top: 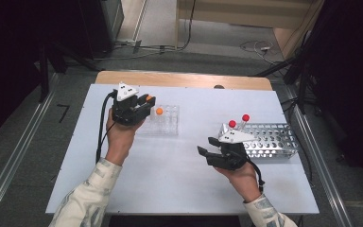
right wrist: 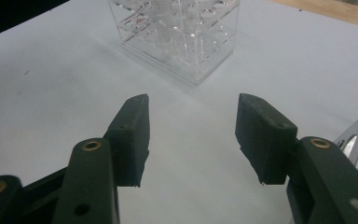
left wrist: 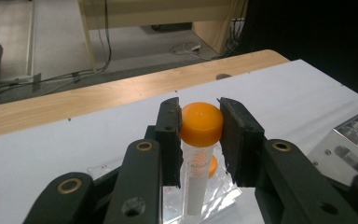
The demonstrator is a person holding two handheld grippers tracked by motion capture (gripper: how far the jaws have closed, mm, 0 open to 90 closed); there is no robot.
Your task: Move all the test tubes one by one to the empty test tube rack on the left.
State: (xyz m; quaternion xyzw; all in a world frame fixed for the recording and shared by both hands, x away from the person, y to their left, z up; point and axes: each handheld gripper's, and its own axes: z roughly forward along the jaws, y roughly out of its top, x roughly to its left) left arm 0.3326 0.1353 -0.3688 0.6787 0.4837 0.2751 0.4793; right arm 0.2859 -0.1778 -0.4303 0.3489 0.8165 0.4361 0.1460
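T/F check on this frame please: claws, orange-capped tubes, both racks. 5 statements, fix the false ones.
1. The left claw is shut on the orange-capped tube by its cap. True.
2. The right claw holds a red-capped tube. False: its jaws stand open with nothing between them, over bare table.
3. A second orange cap shows at the clear plastic rack. True.
4. The metal rack holds two red-capped tubes. True.
5. The metal rack sits on the person's left side. False: it sits on the right, beside the right claw.
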